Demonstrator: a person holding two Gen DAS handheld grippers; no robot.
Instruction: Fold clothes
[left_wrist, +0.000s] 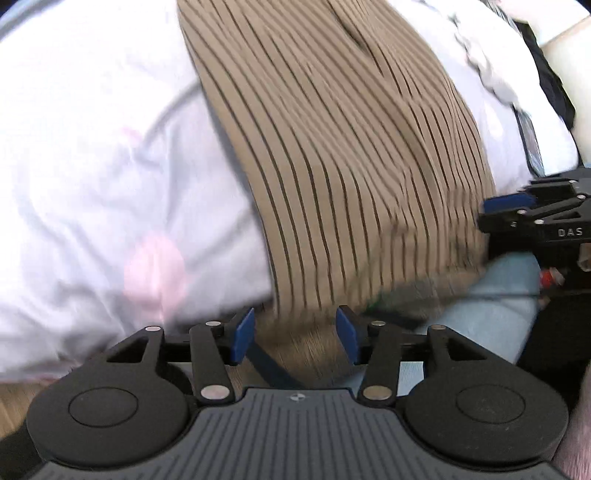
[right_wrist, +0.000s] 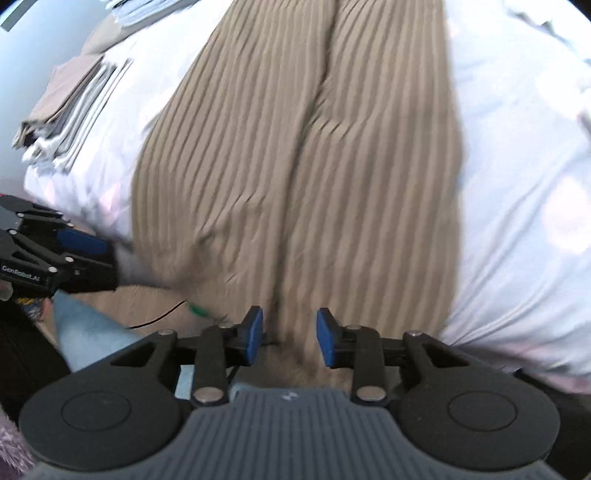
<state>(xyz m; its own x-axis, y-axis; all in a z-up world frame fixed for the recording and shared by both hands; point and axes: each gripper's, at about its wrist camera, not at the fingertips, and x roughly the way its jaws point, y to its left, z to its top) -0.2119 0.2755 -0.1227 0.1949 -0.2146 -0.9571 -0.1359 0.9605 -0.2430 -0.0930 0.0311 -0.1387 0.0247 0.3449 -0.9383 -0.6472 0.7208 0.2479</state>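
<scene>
A tan garment with thin dark stripes (left_wrist: 340, 147) lies lengthwise on a white bed sheet (left_wrist: 92, 166), its near edge hanging over the bed's front. My left gripper (left_wrist: 295, 338) hovers over that near edge, open, with cloth showing behind the gap but not pressed by the blue pads. In the right wrist view the same garment (right_wrist: 295, 166) shows a long crease down its middle. My right gripper (right_wrist: 290, 338) stands open above its near edge, gripping nothing. Each gripper shows in the other's view: the right gripper (left_wrist: 513, 205) at the garment's right edge, the left gripper (right_wrist: 81, 240) at its left edge.
A stack of folded clothes (right_wrist: 70, 110) sits at the far left of the bed. A person's leg in light blue jeans (left_wrist: 491, 306) is close in front of the bed. A dark flat object (left_wrist: 532, 144) lies at the sheet's right side. Wooden floor (right_wrist: 147, 302) shows below the bed edge.
</scene>
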